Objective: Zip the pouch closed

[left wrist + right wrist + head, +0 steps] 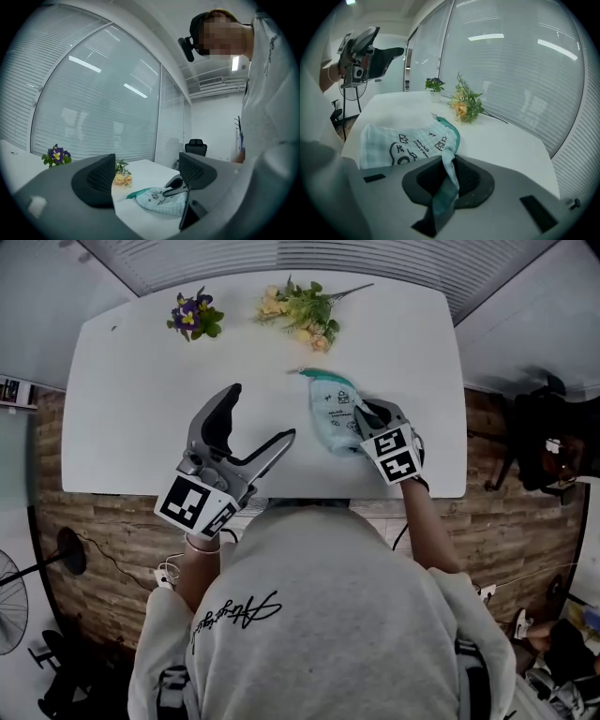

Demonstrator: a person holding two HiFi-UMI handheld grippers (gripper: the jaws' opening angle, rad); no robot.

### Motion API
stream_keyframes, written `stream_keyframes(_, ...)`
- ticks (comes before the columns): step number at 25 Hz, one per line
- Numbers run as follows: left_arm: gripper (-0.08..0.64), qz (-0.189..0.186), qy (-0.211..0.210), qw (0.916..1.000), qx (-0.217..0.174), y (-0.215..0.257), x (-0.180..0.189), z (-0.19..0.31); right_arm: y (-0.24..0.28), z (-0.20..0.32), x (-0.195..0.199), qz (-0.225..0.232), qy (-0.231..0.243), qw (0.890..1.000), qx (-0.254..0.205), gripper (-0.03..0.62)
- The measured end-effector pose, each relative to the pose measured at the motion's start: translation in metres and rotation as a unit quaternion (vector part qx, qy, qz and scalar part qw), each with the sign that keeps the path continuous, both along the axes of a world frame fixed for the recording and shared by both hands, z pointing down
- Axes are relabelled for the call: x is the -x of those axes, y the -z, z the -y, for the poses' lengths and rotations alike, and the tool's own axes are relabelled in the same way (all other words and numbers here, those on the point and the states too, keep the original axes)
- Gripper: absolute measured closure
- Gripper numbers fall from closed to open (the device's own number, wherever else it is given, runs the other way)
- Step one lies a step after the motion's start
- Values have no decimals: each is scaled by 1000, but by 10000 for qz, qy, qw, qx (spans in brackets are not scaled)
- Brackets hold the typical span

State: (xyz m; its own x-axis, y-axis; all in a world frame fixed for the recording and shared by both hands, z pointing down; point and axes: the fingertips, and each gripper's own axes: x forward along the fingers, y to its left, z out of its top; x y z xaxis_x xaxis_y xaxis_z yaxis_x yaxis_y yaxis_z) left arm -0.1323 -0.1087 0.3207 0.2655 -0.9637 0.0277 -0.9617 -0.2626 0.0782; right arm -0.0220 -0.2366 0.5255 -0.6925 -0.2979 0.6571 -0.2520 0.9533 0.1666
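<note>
While my right tongs (449, 180) are pinched on a fold of cloth at the near end of the pouch (403, 140), my left tongs (261, 413) hang level above the desk (141, 409) with their jaws wide apart and nothing between them. They are well off to the left of the pouch. The pouch lies flat on the right half of the desk, its teal zip (452, 131) running along the edge that leads away from my right grip. I cannot make out where the slider sits.

That is my first worry. The pull tab is likely small and lies low against the cloth, so my open left tongs could close beside it or catch fabric along with it, and pinched fabric would jam the zip partway.

The second worry is the anchor. My right tongs hold only a thin, soft fold, not a stiff corner. If I drag the slider hard, that fold may slide out of the jaws, or the whole pouch may bunch up and skate across the smooth desk instead of closing.

The purple flowers (194, 315) and the yellow bouquet (300, 307) sit at the far edge, well apart from all this, so I see no danger there.
</note>
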Motion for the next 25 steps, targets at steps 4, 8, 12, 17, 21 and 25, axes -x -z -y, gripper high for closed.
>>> stream_keyframes(4, 153, 4, -49, 10000, 48, -5, 6, 0, 12, -8, 3, 244, -64, 9996, -114, 545)
stream_keyframes(8, 153, -56, -75, 9999, 103, -10, 6, 2, 32, -16, 6, 496, -4, 9985, -211, 546)
stream_keyframes(12, 153, -227, -158, 9995, 132, -14, 0, 5, 46, -19, 5, 666, 75, 9975, -232, 546)
stream_keyframes(17, 153, -127, -142, 9995, 248, -20, -4, 5, 67, -22, 1, 1090, 74, 9939, -131, 546)
stream_keyframes(21, 153, -90, -135, 9994, 304, -22, -6, 4, 86, -25, 1, 1389, 119, 9901, -139, 546)
stream_keyframes(25, 154, -119, -86, 9994, 326, -24, -3, 3, 98, -28, 4, 1503, 219, 9881, -247, 546)
